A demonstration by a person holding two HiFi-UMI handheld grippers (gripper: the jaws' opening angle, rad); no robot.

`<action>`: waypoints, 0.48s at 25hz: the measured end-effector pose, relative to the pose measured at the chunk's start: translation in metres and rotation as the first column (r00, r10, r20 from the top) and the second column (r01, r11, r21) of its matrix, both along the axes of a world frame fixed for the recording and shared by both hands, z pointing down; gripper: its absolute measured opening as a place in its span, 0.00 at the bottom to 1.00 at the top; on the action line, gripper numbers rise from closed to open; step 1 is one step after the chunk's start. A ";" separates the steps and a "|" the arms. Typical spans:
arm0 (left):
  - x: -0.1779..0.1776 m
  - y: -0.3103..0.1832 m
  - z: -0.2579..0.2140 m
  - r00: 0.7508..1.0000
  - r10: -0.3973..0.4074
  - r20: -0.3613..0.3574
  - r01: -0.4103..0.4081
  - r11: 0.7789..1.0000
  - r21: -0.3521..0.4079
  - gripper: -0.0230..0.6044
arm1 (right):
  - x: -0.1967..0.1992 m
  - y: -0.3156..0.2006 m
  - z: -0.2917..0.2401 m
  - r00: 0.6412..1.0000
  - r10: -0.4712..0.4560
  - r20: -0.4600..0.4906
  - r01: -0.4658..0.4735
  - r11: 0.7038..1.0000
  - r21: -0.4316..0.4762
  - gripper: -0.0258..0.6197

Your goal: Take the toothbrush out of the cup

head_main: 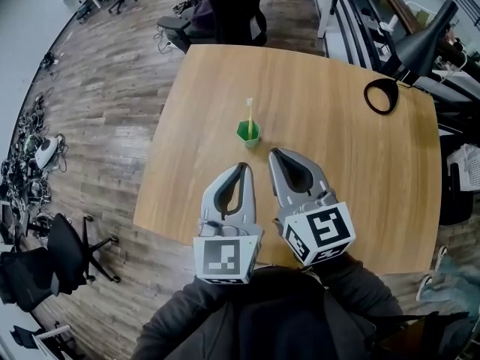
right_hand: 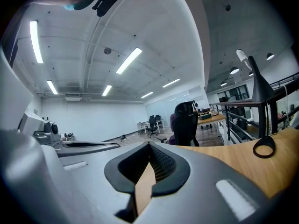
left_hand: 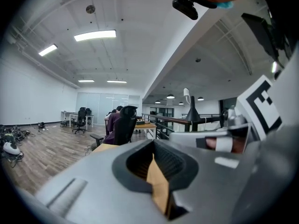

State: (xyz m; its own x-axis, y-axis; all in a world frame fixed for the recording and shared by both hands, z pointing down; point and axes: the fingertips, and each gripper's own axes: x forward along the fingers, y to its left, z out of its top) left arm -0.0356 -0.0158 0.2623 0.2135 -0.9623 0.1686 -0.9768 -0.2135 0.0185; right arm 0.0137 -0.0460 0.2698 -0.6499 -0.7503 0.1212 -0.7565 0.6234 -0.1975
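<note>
- Toothbrush (head_main: 250, 117): probably light, thin, stiff, a bit slippery; pinch the handle above the cup (head_main: 248, 133) rim.
- Left gripper (head_main: 242, 168) and right gripper (head_main: 273, 154): fingers closed, empty.

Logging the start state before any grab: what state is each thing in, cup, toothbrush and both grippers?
Cup: upright on the table, untouched.
Toothbrush: standing in the cup, not yet taken out.
Left gripper: shut, empty, short of the cup.
Right gripper: shut, empty, short of the cup.
</note>
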 end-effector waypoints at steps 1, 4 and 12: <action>-0.003 -0.006 0.003 1.000 0.007 -0.002 -0.007 1.000 -0.006 0.05 | -0.003 -0.005 0.003 1.000 0.005 -0.004 -0.005 1.000 -0.009 0.04; -0.009 -0.023 0.015 0.999 0.033 -0.006 -0.033 0.999 -0.016 0.05 | -0.011 -0.020 0.015 1.000 0.016 -0.018 -0.016 0.999 -0.042 0.04; -0.029 -0.069 0.047 0.997 0.059 -0.046 -0.064 0.991 -0.117 0.05 | -0.034 -0.064 0.051 0.998 0.041 -0.046 -0.047 0.991 -0.128 0.04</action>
